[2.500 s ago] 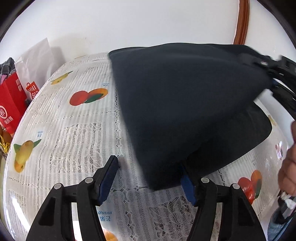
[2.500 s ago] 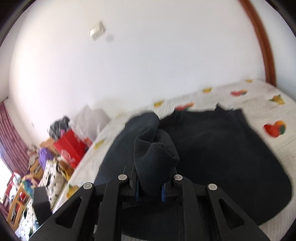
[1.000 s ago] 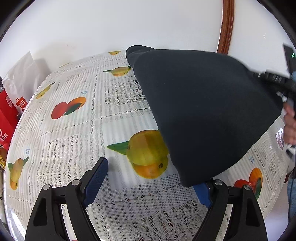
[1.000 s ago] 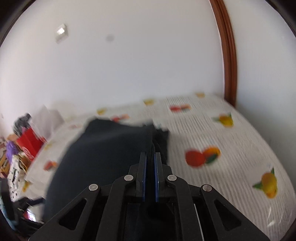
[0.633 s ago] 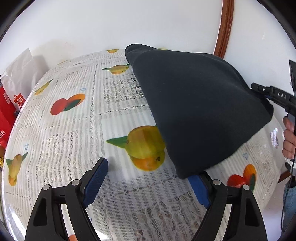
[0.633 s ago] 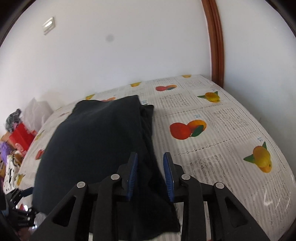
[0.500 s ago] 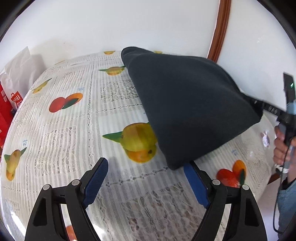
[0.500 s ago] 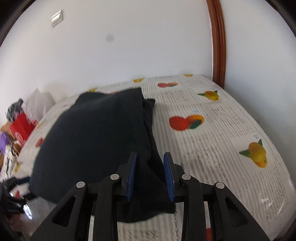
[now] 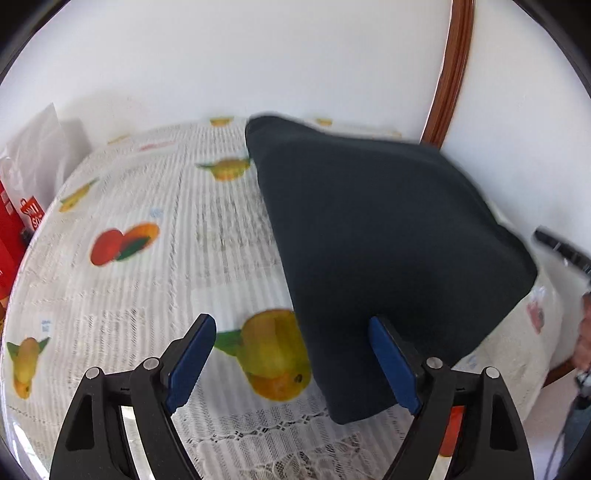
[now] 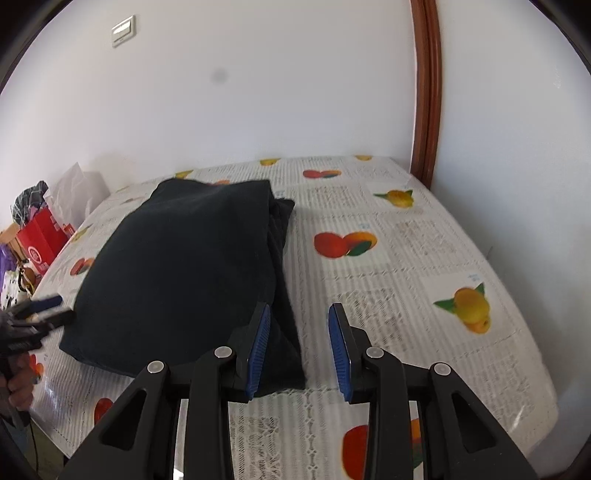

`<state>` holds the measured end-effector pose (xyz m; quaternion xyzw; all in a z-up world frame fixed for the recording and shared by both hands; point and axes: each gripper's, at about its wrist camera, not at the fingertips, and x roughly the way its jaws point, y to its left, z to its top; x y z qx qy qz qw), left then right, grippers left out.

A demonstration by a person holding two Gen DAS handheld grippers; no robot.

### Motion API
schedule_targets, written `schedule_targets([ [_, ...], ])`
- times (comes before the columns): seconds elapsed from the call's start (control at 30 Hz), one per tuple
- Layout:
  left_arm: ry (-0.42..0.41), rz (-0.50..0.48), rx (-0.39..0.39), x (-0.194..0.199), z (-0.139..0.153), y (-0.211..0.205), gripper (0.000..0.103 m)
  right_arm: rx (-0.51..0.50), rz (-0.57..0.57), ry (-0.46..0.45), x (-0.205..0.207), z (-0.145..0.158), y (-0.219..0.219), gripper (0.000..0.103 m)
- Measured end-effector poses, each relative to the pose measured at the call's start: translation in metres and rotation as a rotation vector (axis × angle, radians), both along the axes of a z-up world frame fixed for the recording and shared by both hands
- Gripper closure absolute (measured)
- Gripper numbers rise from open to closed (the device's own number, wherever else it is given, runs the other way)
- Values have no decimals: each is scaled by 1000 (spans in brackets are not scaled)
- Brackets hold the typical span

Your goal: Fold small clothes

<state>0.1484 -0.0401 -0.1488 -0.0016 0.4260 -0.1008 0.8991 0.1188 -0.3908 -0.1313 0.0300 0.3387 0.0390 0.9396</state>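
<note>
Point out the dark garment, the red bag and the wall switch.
dark garment (image 10: 184, 258), right wrist view, middle of the folded top layer.
red bag (image 10: 38, 236), right wrist view, its front face.
wall switch (image 10: 123, 31), right wrist view, centre of the plate.

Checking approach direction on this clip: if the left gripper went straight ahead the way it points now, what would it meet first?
Most likely the near edge of the dark garment: the left gripper is open, its right finger already over the cloth, its left over the bare tablecloth. Height above the table is unclear.
</note>
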Motion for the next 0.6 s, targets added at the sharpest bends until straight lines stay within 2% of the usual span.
schedule_targets([
  [0.17, 8, -31, -19, 6, 9, 2, 19, 6, 0, -5, 19, 19, -8, 69],
  [0.3, -33, -20, 1, 17, 23, 9, 19, -13, 22, 6, 54, 30, 5, 63],
  [0.4, -23, 0, -21, 35, 26, 18, 20, -61, 54, 26, 89, 37, 24, 59],
  [0.6, -10, -23, -48, 71, 34, 25, 21, 32, 67, 111, 166, 32, 33, 59],
])
